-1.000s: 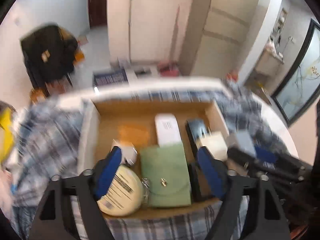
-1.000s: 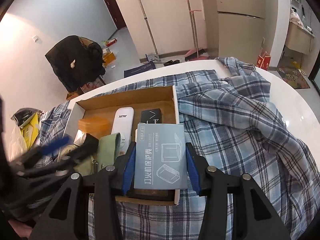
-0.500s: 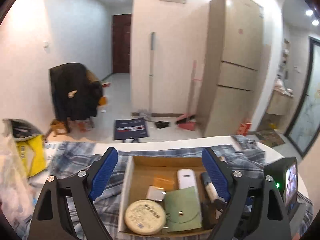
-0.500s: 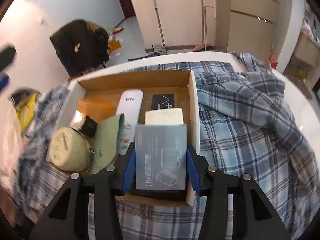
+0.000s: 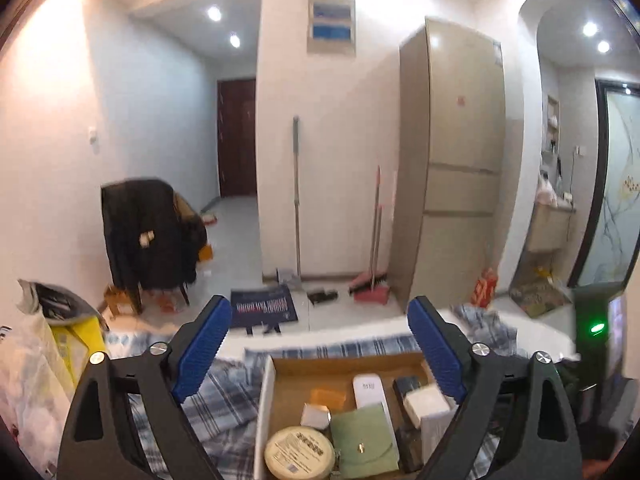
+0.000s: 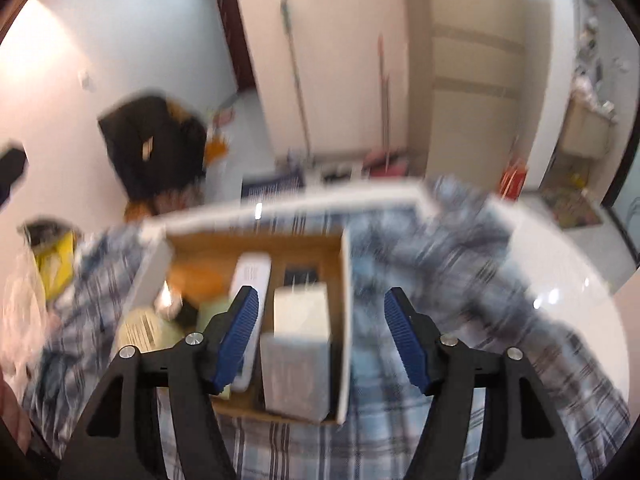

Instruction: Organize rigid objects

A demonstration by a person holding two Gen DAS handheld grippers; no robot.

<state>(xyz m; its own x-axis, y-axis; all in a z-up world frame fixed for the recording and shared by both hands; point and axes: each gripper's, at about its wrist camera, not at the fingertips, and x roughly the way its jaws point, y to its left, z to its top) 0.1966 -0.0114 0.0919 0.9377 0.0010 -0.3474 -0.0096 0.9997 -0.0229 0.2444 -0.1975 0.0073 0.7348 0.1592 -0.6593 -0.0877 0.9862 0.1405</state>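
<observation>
An open cardboard box (image 5: 269, 380) (image 6: 345, 280) lies on a plaid shirt. It holds a round tin (image 5: 299, 455), a green pouch (image 5: 362, 444), a white remote-like device (image 5: 368, 390) (image 6: 250, 276), an orange item (image 5: 327, 397), a cream block (image 5: 426, 402) (image 6: 302, 308) and a grey booklet box (image 6: 296, 372) standing at the right wall. My left gripper (image 5: 320, 350) is open and empty, raised above the box. My right gripper (image 6: 322, 330) is open over the grey booklet box, not touching it.
The plaid shirt (image 6: 460, 280) covers a white round table (image 6: 560, 272). A yellow bag (image 5: 68, 344) sits at the left. Beyond the table are a chair with a dark coat (image 5: 148, 232), a fridge (image 5: 460, 168) and brooms against the wall.
My right gripper opened and let the grey booklet box go inside the cardboard box, then drew back. My left gripper lifted up and away from the box, staying open.
</observation>
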